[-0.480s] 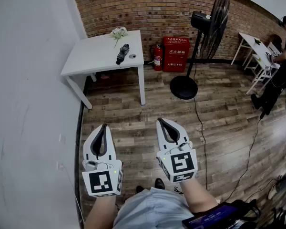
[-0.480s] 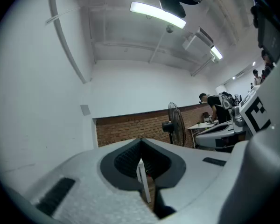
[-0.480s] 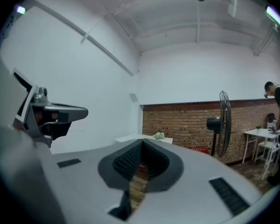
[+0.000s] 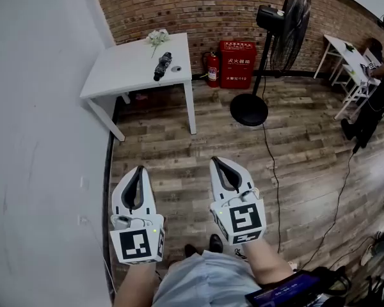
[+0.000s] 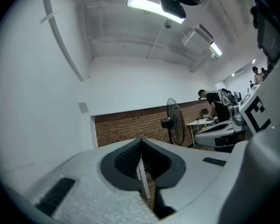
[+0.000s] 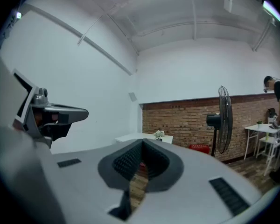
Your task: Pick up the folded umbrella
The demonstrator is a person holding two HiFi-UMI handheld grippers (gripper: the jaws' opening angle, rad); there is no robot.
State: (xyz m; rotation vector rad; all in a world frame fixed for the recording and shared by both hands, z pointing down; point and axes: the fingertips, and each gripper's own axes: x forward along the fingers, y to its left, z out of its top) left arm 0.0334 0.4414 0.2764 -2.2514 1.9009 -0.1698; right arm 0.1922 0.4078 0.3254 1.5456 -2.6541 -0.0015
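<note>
While the folded umbrella (image 4: pixel 162 66) lies on the white desk (image 4: pixel 125 75), well apart from both grippers, nothing is held. Left gripper (image 4: pixel 139 171): fingers closed, empty, level over the wooden floor (image 4: pixel 179 139). Right gripper (image 4: pixel 219 164): same, likely carried idle for the approach. Desk also bears a flower bunch (image 4: pixel 157 38). Container: red cabinet (image 4: pixel 237 62) by the brick wall (image 4: pixel 179 11), shut, contents unseen; fire extinguisher (image 4: pixel 211 72) beside it.

- Your head view is evenly bright; the white rectangular tabletop (image 4: pixel 137 66) casts a soft shadow on the wooden plank floor (image 4: pixel 198 146).
- A long ceiling tube lamp (image 5: pixel 155 9) glares in your left gripper view.
- Edges bend strongly; corners go black.
</note>
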